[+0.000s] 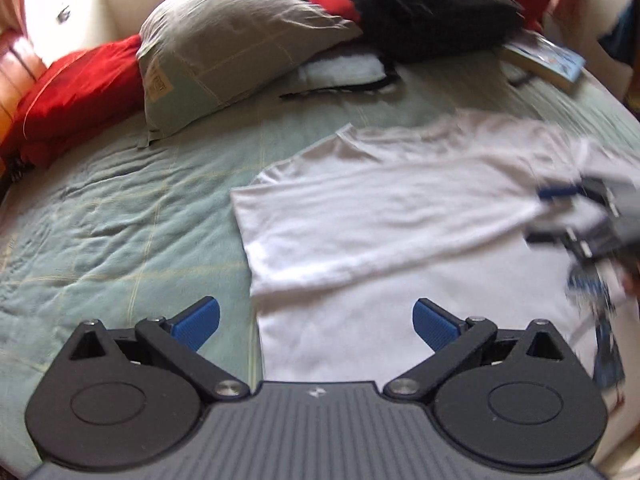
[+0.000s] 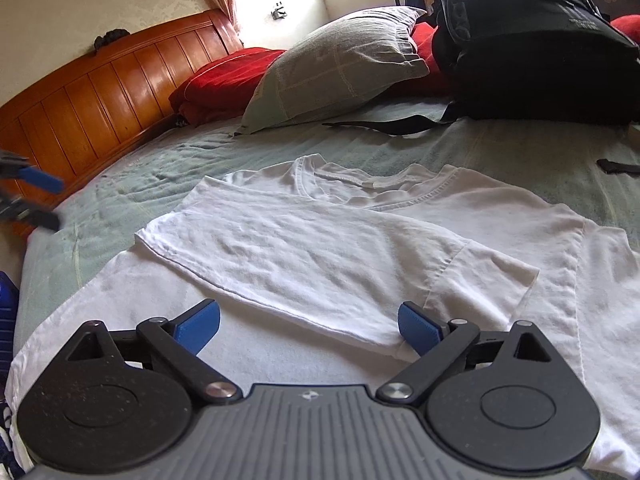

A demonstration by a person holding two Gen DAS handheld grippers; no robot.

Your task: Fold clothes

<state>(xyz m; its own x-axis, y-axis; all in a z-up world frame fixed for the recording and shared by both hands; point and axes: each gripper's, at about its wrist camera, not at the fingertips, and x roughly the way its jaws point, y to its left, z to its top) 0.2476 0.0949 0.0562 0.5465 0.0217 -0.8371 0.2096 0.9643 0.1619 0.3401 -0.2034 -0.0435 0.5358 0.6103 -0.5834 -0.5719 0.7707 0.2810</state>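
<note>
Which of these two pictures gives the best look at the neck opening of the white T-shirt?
The right wrist view. There the white T-shirt shows its collar sharply, stitching and all, beyond the folded-over side. The left wrist view is blurred and shows the shirt from the side, so the collar is barely distinguishable.

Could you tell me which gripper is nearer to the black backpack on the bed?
Probably the right gripper, hedged. It hovers open over the white T-shirt, facing the black backpack beyond the collar. The left gripper, also open, sits at the shirt's far edge.
</note>
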